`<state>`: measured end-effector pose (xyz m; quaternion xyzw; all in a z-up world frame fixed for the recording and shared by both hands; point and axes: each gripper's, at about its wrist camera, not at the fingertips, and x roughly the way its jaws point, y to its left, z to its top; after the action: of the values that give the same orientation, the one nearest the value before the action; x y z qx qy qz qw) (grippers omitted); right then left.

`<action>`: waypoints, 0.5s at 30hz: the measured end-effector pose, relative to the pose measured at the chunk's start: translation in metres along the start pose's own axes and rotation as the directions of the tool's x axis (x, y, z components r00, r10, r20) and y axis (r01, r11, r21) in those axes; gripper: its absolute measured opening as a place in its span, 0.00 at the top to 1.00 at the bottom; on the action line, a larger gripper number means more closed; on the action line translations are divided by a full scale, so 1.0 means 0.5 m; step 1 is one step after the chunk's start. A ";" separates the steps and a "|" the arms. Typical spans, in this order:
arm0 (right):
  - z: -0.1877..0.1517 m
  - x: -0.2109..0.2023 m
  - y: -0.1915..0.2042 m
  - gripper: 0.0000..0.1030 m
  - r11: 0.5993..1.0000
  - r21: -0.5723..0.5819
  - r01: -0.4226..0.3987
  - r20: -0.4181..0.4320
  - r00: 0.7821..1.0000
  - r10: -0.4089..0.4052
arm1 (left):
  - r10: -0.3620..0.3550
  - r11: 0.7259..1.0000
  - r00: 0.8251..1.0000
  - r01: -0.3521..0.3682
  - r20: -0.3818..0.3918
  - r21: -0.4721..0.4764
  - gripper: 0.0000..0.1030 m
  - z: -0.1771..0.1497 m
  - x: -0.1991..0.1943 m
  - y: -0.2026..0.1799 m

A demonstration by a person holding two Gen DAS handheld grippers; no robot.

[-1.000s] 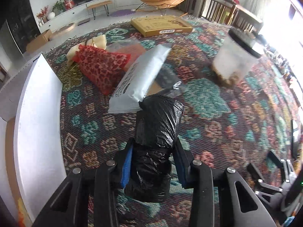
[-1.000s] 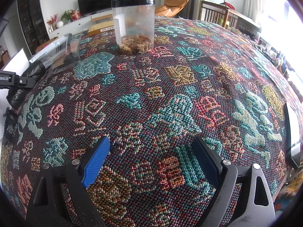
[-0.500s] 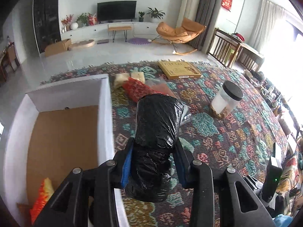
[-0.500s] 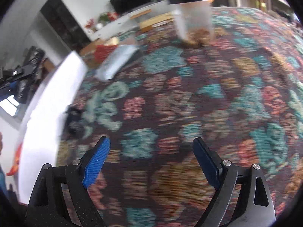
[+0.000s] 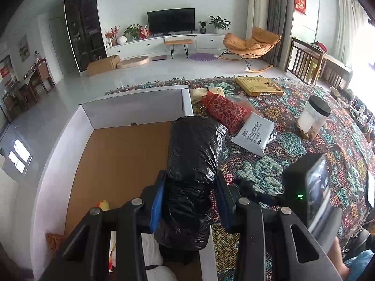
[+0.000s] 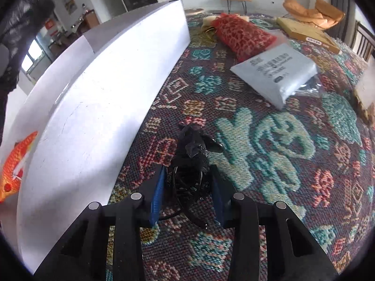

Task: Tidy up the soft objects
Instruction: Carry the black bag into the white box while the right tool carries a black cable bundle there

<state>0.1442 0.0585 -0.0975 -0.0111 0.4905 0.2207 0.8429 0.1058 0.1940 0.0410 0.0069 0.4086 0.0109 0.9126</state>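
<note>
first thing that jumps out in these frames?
The black plastic bundle clamped in the left tool, held above the white box's right wall. Next, the right tool closed on a small black item lying on the patterned cloth, just outside that box, with an orange fish toy at the far left.

glossy black plastic roll (image 5: pixel 194 171), blue gripper pads (image 5: pixel 156 201), white box (image 5: pixel 131 107) with brown cardboard floor, beside the box a dark cloth (image 6: pixel 269 140) patterned teal, red and yellow, red leopard-print pouch (image 6: pixel 241 35), pale grey packet (image 6: pixel 276 70), orange fish toy (image 6: pixel 16 164)
</note>
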 end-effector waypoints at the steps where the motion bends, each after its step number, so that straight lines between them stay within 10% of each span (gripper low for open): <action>1: -0.002 -0.015 -0.010 0.62 1.000 0.009 -0.004 0.014 1.000 0.004 | 0.007 1.000 1.000 -0.007 0.003 0.001 0.62 -0.002 0.000 0.003; 9: 0.022 -0.143 -0.011 0.62 0.998 0.024 -0.061 0.102 0.993 0.058 | 0.016 1.000 1.000 -0.016 0.017 -0.016 0.62 -0.025 -0.012 0.034; 15: 0.074 -0.229 0.123 0.62 0.953 -0.043 -0.301 0.145 0.942 0.304 | 0.058 0.992 0.998 -0.060 -0.014 -0.111 0.62 -0.063 -0.032 0.140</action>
<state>0.1027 0.0815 0.0288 0.0723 0.4196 0.3526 0.8333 0.0705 0.2637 0.0335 -0.0318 0.4118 0.0605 0.9087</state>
